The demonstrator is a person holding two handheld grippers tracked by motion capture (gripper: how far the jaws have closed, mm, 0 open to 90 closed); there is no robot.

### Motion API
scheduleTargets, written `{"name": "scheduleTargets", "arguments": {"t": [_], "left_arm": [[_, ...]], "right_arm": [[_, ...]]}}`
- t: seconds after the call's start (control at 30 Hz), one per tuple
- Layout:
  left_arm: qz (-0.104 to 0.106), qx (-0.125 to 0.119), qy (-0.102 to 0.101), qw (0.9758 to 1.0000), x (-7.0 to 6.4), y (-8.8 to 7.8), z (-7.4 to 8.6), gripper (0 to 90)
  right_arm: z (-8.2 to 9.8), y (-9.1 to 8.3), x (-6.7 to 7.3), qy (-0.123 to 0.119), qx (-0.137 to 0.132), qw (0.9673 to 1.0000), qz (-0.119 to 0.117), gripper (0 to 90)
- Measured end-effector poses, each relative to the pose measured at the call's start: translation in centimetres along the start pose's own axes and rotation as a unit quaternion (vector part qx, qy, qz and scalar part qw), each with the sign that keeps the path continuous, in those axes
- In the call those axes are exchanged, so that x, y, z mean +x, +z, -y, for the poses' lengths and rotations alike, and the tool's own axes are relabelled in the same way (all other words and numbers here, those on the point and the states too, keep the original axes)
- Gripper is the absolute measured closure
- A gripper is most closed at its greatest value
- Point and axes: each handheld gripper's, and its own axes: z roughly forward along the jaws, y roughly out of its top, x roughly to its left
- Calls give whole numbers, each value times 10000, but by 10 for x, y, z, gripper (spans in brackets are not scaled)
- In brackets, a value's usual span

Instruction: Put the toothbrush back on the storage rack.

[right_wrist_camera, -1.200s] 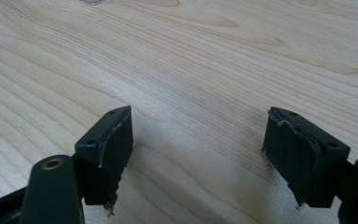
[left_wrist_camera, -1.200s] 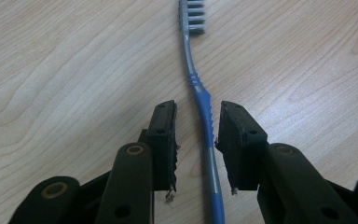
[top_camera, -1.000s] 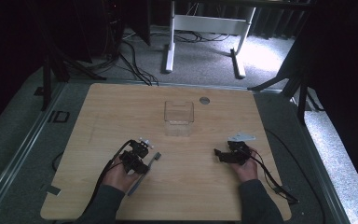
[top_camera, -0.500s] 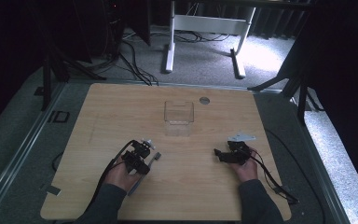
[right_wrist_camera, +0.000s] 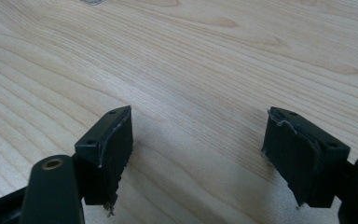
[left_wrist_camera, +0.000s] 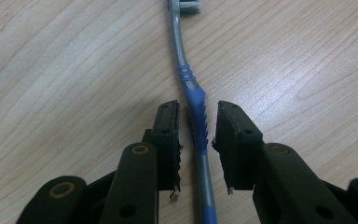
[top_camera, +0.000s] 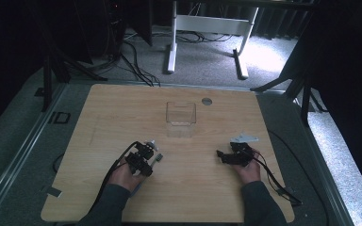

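A blue and grey toothbrush [left_wrist_camera: 182, 60] lies flat on the wooden table [top_camera: 122, 108], its bristle head [top_camera: 158, 157] pointing away from the person. My left gripper [left_wrist_camera: 198, 121] straddles its blue ribbed handle. Its jaws have just been closing, and a thin gap still shows on each side of the handle, so the pads do not press on it. In the high view that left gripper [top_camera: 144, 157] sits at the near left. My right gripper [right_wrist_camera: 198, 126] rests low over bare wood with its jaws wide apart and nothing between them; the high view shows this right gripper [top_camera: 224, 156] at the near right.
A clear plastic box [top_camera: 181, 118] stands upright at the table's middle, beyond both grippers. A small grey disc [top_camera: 207, 100] is set into the tabletop behind it. Cables trail from both grippers toward the near edge.
The left gripper has shifted slightly toward the near edge over the toothbrush. The right gripper has kept still.
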Motion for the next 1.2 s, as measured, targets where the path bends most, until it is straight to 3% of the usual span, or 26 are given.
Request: {"name": "scheduleTargets", "arguments": {"t": [0.73,1.2], "left_arm": [[-108,376,72,9992,0,11,-7,771],[-62,298,250,9992,5,7,-6,818]], "right_arm": [[0,0,0,4,3,10000,-5,236],[0,0,0,0,1,10000,-1,236]]}}
